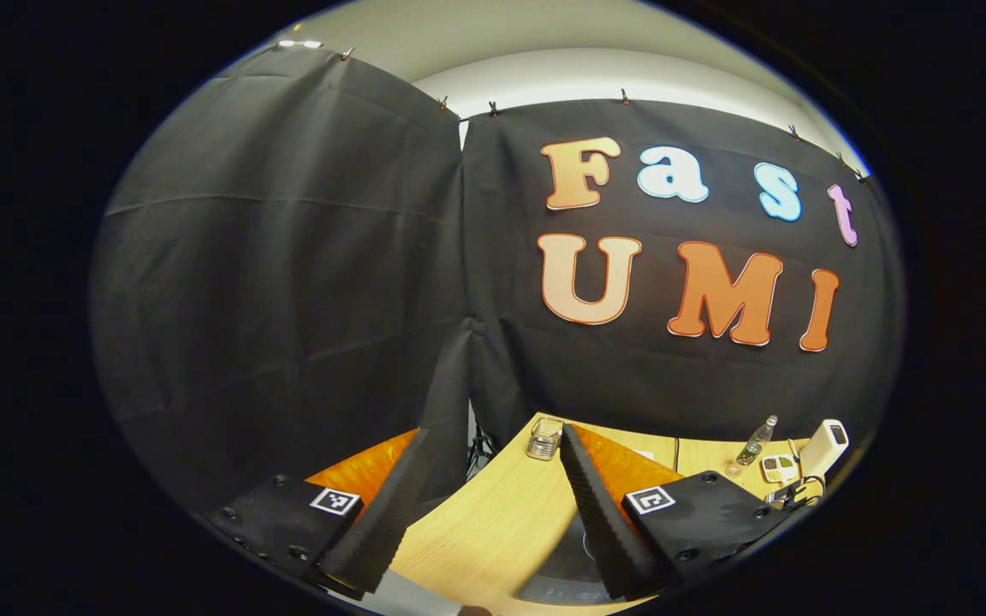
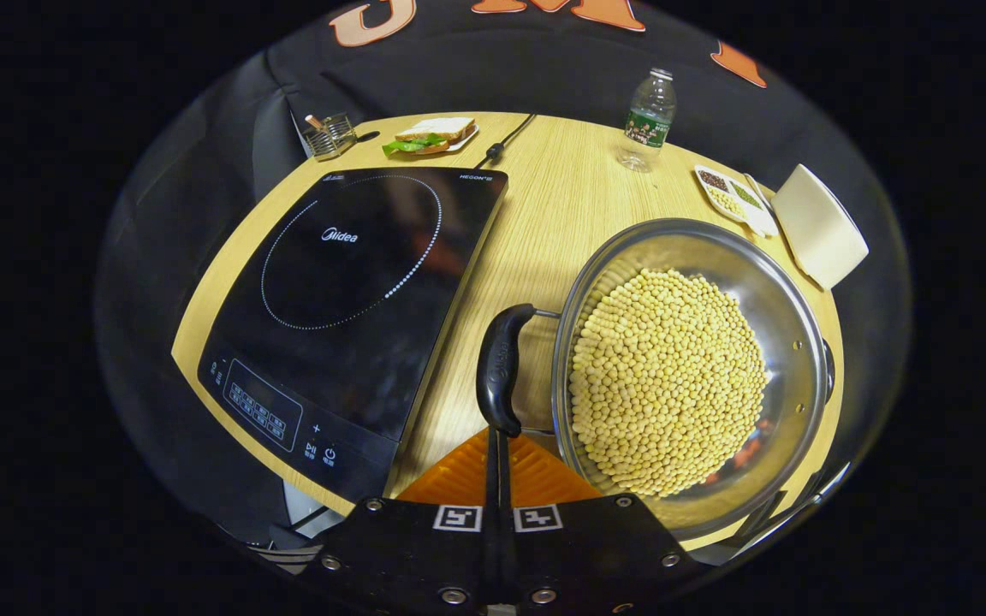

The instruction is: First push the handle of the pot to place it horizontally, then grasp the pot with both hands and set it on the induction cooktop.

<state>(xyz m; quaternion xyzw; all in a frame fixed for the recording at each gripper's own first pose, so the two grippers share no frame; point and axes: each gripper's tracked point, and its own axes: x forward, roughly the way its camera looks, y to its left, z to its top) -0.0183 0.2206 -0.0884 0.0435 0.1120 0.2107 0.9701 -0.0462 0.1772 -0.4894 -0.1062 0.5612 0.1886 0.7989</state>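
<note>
A steel pot heaped with yellow soybeans stands on the wooden table to the right of the black induction cooktop. Its black side handle faces the cooktop and runs lengthwise away from me. In the right gripper view, my right gripper is shut, its fingers pressed together, with the tips at the near end of that handle. My left gripper is open and held above the table, pointed at the booth wall, with nothing between its fingers. An edge of the cooktop lies below it.
At the back of the table are a sandwich on a plate, a small glass holder, a water bottle, a divided dish of seasonings and a white box. A black cable runs behind the cooktop.
</note>
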